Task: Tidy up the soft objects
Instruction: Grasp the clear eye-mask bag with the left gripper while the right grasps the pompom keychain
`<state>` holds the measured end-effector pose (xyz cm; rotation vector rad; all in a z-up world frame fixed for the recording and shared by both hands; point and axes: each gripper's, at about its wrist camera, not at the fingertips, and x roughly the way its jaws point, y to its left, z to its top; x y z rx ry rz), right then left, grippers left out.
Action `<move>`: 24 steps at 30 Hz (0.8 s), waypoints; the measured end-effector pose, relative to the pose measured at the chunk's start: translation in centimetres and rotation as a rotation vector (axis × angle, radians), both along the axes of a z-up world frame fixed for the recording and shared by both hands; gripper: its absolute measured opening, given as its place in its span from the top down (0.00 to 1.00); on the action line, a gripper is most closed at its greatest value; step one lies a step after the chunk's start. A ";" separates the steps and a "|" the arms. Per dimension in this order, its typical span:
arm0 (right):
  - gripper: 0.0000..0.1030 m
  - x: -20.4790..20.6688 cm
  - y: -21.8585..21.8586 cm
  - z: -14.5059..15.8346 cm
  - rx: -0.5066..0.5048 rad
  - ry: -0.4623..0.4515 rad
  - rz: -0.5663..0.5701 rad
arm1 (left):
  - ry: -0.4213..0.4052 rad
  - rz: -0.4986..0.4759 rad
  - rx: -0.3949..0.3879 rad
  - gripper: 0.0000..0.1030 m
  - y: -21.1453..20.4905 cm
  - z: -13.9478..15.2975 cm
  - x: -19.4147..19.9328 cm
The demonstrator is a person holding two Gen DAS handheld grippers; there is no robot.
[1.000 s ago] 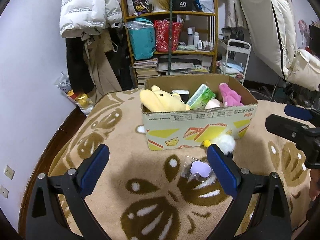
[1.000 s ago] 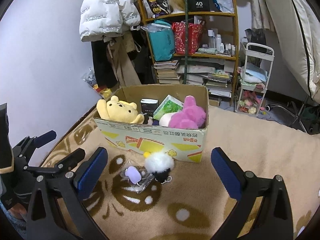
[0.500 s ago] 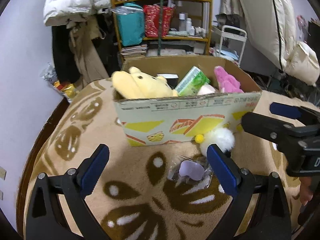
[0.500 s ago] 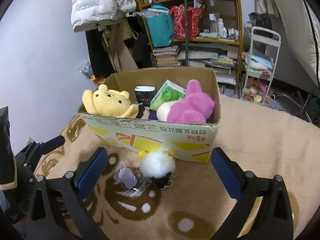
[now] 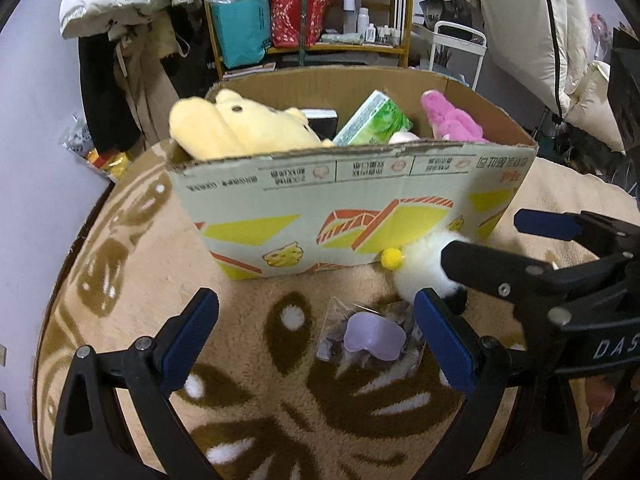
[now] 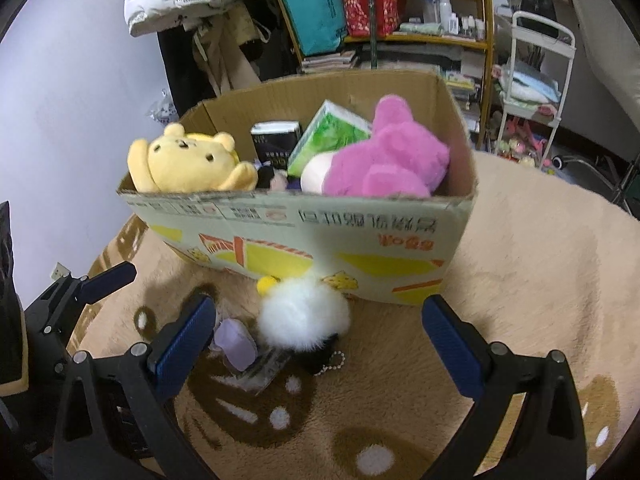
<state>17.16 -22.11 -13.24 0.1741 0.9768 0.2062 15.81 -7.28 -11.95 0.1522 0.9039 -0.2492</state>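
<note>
Grippers hover low over a patterned tan carpet [image 6: 540, 264], both with jaws spread wide and holding nothing. On the near side of a printed cardboard box [image 6: 304, 236], the left gripper [image 5: 316, 336] frames a lilac soft piece in a clear plastic packet [image 5: 374, 338]. The right gripper [image 6: 320, 332] frames a white fluffy pompom [image 6: 304, 316] with a small yellow ball, which lies touching the box's near wall, just right of the packet. A dark part and bead chain under the pompom may belong to a keyring. Inside the box sit a yellow bear plush [image 6: 188, 164] at left, a pink plush [image 6: 384, 160] at right, and a green tissue pack [image 6: 332, 136] and black box [image 6: 276, 144] between them. Cluttered wooden shelves [image 5: 316, 12] stand at the far wall.
</note>
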 end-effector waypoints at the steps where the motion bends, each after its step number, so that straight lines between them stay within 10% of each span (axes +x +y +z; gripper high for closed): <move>1: 0.00 0.1 0.1 -0.2 0.001 0.006 0.002 | 0.008 -0.001 -0.004 0.06 0.0 -0.2 0.2; 11: 0.00 1.0 0.8 -2.9 0.036 0.084 0.040 | 0.080 -0.027 -0.021 0.06 -0.9 -2.4 0.9; 24: 0.63 1.7 0.9 -4.0 0.015 0.116 0.063 | 0.222 -0.083 -0.087 0.06 -1.6 -5.1 1.7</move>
